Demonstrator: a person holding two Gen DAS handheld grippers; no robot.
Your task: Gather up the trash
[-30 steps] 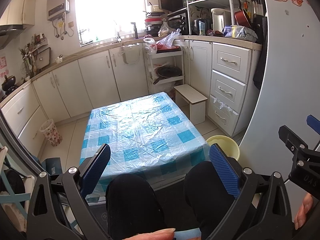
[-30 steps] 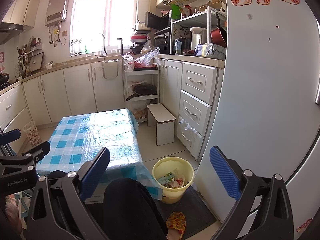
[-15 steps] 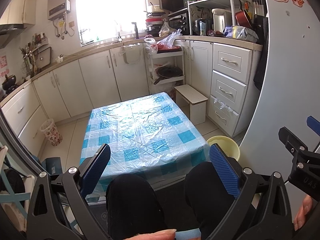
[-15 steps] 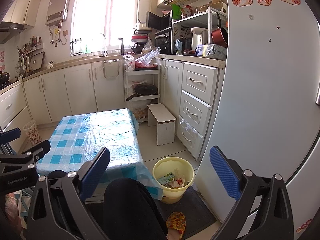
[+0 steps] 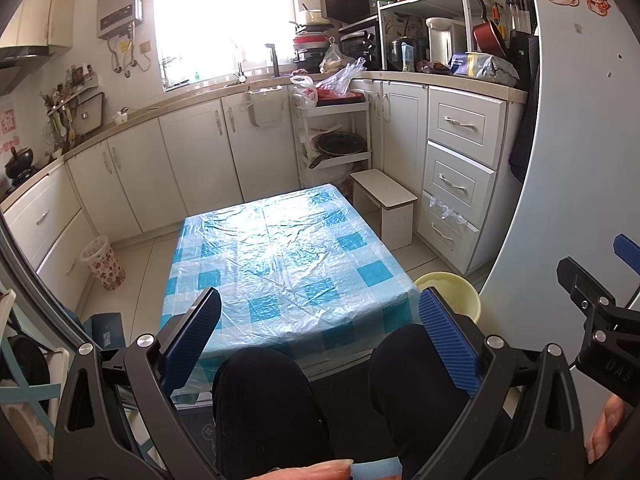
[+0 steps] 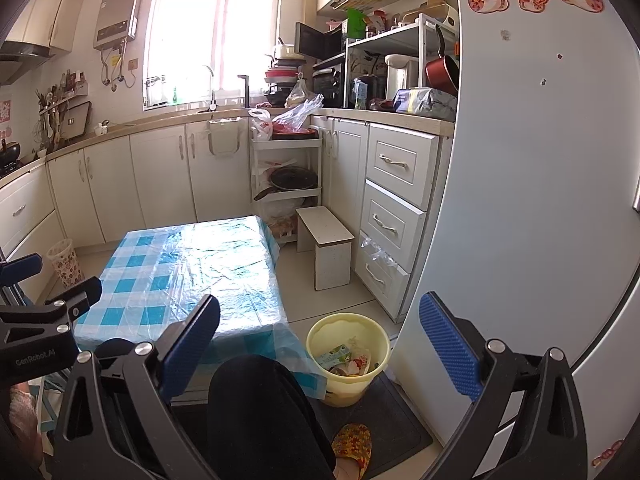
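Note:
A yellow bucket (image 6: 348, 356) stands on the floor by the table's right front corner and holds several wrappers (image 6: 345, 360); only its rim (image 5: 448, 292) shows in the left wrist view. The low table (image 5: 280, 264) has a blue checked plastic cloth with nothing on it. My left gripper (image 5: 320, 336) is open and empty above my knees, near the table's front edge. My right gripper (image 6: 320, 340) is open and empty, held above the bucket and the table corner. No loose trash shows on the table.
A white fridge (image 6: 540, 200) fills the right side. A small white stool (image 6: 326, 250) and drawers (image 6: 394, 216) stand behind the bucket. A patterned waste basket (image 5: 103, 264) sits at the far left by the cabinets. My knees (image 5: 264, 408) are under both grippers.

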